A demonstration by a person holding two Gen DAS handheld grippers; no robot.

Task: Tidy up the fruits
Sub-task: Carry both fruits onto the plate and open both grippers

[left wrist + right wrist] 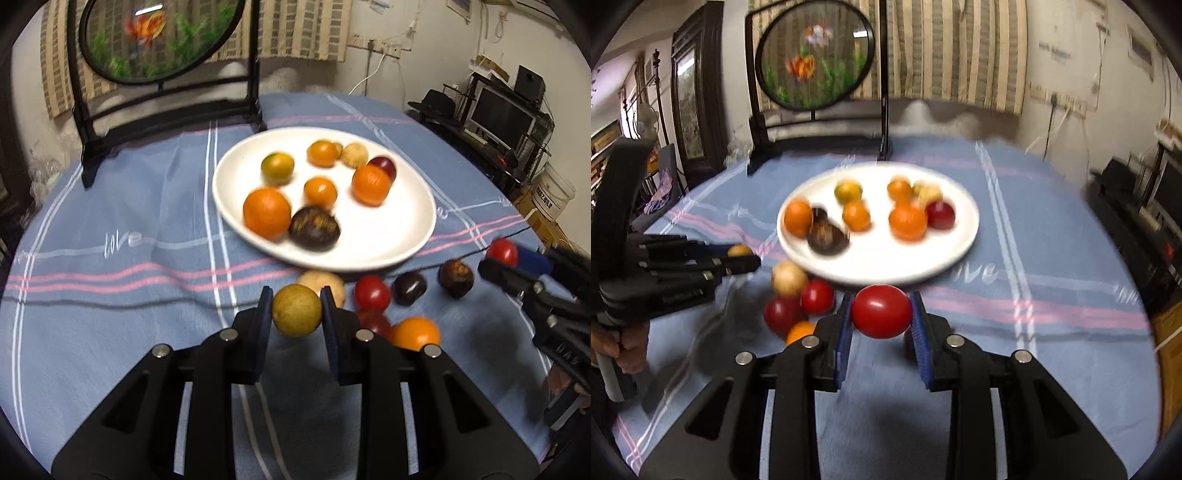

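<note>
Two grippers each pinch fruit: left gripper (296, 299) a yellow-green fruit (296, 311), right gripper (882, 300) a red tomato (881, 311)

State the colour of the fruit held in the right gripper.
Red; the fruit in the right gripper shows best in the right wrist view.

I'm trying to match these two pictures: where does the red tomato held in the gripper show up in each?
Left wrist view: red tomato at the far right, pinched in the right gripper.
Right wrist view: red tomato at centre, between the blue pads.
Shared landmark: the white plate just beyond it.
</note>
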